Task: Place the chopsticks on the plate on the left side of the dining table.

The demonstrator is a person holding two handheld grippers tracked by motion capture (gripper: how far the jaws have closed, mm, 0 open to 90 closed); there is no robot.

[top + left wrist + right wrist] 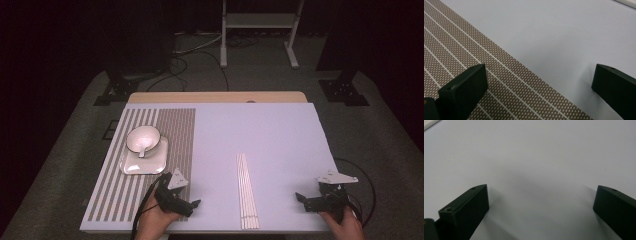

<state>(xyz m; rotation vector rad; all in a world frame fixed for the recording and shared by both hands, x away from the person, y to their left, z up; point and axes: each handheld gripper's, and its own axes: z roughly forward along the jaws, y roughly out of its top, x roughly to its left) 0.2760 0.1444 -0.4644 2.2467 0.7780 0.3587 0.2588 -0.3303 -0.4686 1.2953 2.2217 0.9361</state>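
Now your left hand-held gripper (pixel 187 200) and right hand-held gripper (pixel 306 199) both gape wide, holding nothing, flanking the white chopsticks (pixel 247 191) on the worktop (pixel 260 130).

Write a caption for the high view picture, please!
Two open grippers wait beside white chopsticks on the table.

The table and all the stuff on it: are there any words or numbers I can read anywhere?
None: no words, numbers or signs can be read in any view.
The striped mat has only lines and dots.
The bowl, the square plate and the white sticks are plain.
The left gripper and the right gripper carry no labels.
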